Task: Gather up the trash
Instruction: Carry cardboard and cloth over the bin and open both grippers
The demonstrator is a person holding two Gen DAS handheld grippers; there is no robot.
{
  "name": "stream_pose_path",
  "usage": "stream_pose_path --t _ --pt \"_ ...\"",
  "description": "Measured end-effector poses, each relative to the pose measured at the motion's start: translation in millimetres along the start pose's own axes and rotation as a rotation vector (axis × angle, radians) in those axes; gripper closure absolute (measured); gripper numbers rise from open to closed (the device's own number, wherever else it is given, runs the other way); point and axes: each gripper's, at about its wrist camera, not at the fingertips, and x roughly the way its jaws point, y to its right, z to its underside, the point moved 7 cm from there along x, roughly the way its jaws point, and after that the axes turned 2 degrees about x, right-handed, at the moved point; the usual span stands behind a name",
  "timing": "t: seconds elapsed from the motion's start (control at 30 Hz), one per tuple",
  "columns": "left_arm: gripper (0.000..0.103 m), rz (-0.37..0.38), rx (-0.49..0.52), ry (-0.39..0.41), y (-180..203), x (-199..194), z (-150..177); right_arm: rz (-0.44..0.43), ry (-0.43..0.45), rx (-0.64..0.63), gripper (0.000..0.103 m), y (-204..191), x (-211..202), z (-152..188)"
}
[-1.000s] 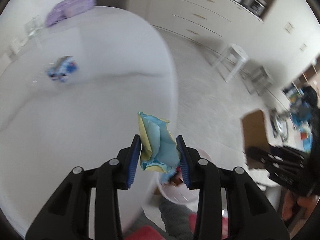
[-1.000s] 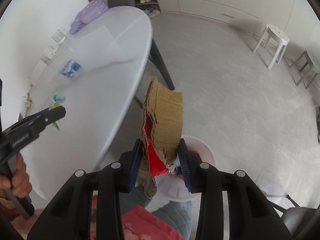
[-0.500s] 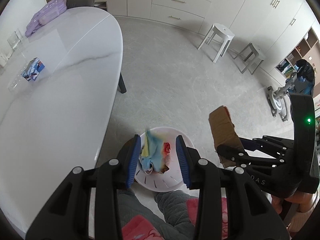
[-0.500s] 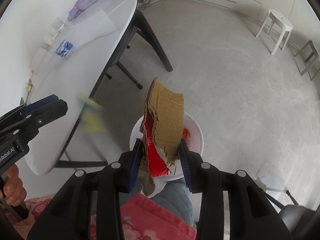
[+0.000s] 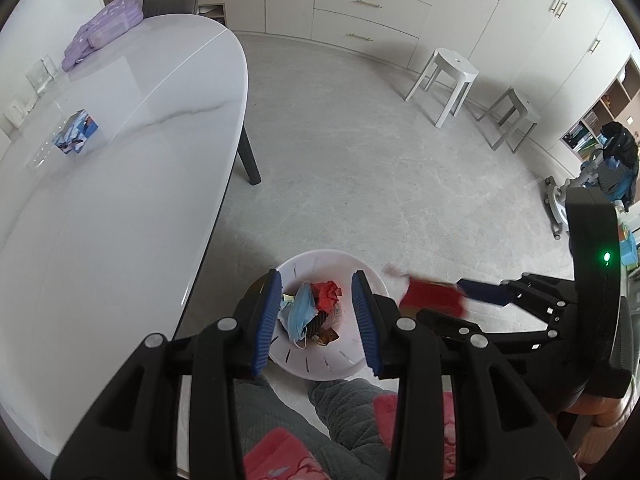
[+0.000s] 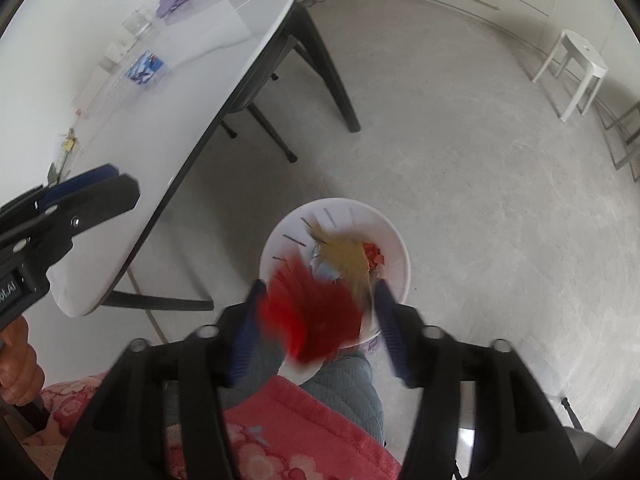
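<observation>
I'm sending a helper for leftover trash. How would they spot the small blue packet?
Start at the white oval table. Near its wall-side edge lies the small packet, beside clear glassware. It alone is blue-printed; the purple pouch sits at the far end.

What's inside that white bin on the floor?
The white bin holds a blue face mask, crumpled red paper and brownish scraps. A blurred red-and-brown cardboard piece is between the open right tongs above it. Anything underneath is covered.
</observation>
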Motion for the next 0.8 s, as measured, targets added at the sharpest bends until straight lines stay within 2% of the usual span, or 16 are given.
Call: stream_pose_path --t 0.23,0.47,0.57,0.6,0.7,0.8 --pt "0.067 -0.004 -0.009 -0.003 -4 0 3 0.001 0.004 0.046 0.036 10 -2 1" --pt "0.065 -0.010 -0.015 -0.007 -6 0 4 -0.003 -0.004 0.037 0.034 9 0 -1" --pt "0.045 -0.022 -0.016 0.001 -6 -2 2 0.000 -0.001 0.035 0.029 9 0 -3" --pt "0.033 -0.028 -0.016 0.008 -6 -4 1 0.002 0.002 0.036 0.026 10 0 -4" --pt "0.012 -0.044 -0.007 0.033 -6 -8 -3 0.014 0.015 0.040 0.016 11 -2 -9" --pt "0.010 -0.050 0.010 0.045 -2 -10 -7 0.016 0.021 0.043 0.010 12 -2 -12"
